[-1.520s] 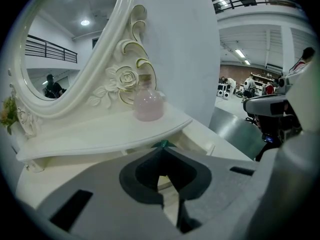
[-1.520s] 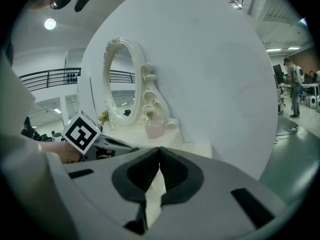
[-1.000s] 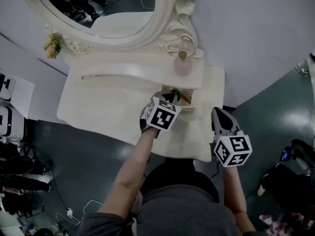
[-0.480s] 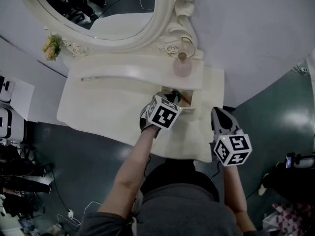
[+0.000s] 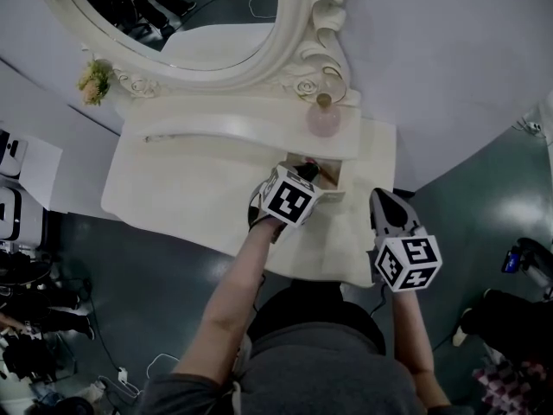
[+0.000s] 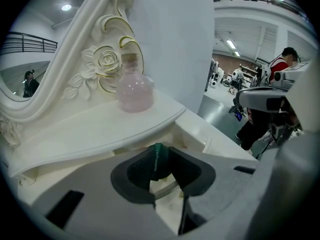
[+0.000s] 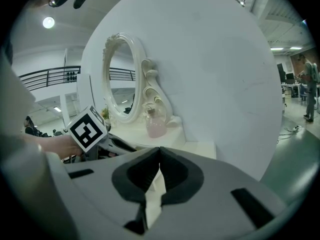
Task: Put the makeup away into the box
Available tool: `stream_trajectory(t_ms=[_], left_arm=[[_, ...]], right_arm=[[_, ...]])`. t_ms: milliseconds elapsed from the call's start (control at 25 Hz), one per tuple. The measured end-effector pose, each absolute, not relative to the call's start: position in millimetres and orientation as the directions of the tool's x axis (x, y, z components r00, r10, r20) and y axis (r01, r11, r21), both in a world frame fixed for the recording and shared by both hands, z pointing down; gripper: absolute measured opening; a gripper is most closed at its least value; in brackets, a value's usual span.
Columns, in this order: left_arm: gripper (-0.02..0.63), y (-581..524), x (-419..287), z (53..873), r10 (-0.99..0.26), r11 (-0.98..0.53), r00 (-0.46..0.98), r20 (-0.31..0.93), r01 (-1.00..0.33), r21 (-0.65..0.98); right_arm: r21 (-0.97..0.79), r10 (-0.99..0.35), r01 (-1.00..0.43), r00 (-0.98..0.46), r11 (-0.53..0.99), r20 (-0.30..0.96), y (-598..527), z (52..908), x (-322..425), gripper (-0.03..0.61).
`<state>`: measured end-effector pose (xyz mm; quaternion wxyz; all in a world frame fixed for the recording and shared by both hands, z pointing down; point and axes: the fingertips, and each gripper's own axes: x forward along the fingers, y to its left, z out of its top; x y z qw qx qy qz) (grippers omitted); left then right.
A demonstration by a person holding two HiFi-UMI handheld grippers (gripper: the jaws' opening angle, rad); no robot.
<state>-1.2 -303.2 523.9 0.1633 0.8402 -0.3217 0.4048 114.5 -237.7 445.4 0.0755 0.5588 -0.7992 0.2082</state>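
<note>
We look down on a white desk (image 5: 190, 188) under an oval mirror (image 5: 173, 7). The left tool (image 6: 161, 153) tilts down over the small open box (image 5: 337, 185), which sits at 6 o'clock from the pink bottle (image 5: 324, 118). Its jaws have just been opening and stand slightly spread, with a green makeup tube (image 6: 156, 161) upright between them, apparently no longer pinched. The right tool (image 7: 160, 151), at 4 o'clock from the box, is pressed together and empty. We judge the release goes best with the tube low inside the box walls, the jaws widened further, then a straight lift (no sideways drag). From above, the marker cube hides most of the box's inside, so we cannot tell whether the tube's lower end rests on anything.
</note>
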Motion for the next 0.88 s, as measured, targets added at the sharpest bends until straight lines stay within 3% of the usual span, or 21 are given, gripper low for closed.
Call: stream_trajectory(t_ms=[520,880], left_arm=[[0.080,-315.8,-29.2,472.5,-0.600,-0.622,0.519,0.609,-0.781,0.053],[0.080,-308.1,-61.4,448.5,-0.720,-0.507,0.482,0.500,-0.857,0.097]], right_arm=[[-0.245,-0.862,-0.919,-0.379,0.309,0.336,-237.2,438.5,111.9,0.006],[-0.237,-0.857,-0.908,-0.408,0.345,0.314,-238.8,429.2,106.8,0.006]])
